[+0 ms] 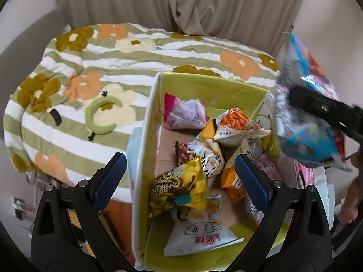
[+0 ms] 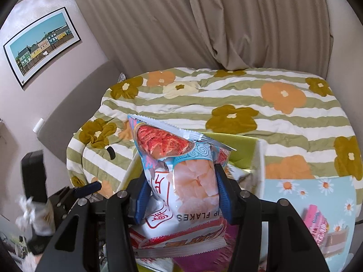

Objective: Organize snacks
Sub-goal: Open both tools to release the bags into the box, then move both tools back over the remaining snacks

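1 blue-and-white crinkly prawn-flake bag [image 2: 181,176] is clenched upright in my right gripper [image 2: 181,195], seemingly just beside the green-lined cardboard box [image 1: 145,122] below my released left gripper [image 1: 181,174].

Soft, even daylight fills both views, diffused through the drawn beige curtain [image 1: 181,2] [image 2: 181,22], so shadows are faint and only the glossy snack bag [image 2: 181,176] [image 1: 306,117] shows small glare. Fisheye distortion bows the flowered quilt [image 1: 90,68] [image 2: 249,104] and the framed picture [image 2: 40,45], with dark vignetting in every corner. Motion blur smears the bag at the left view's right edge and the white bits at the right view's lower left.
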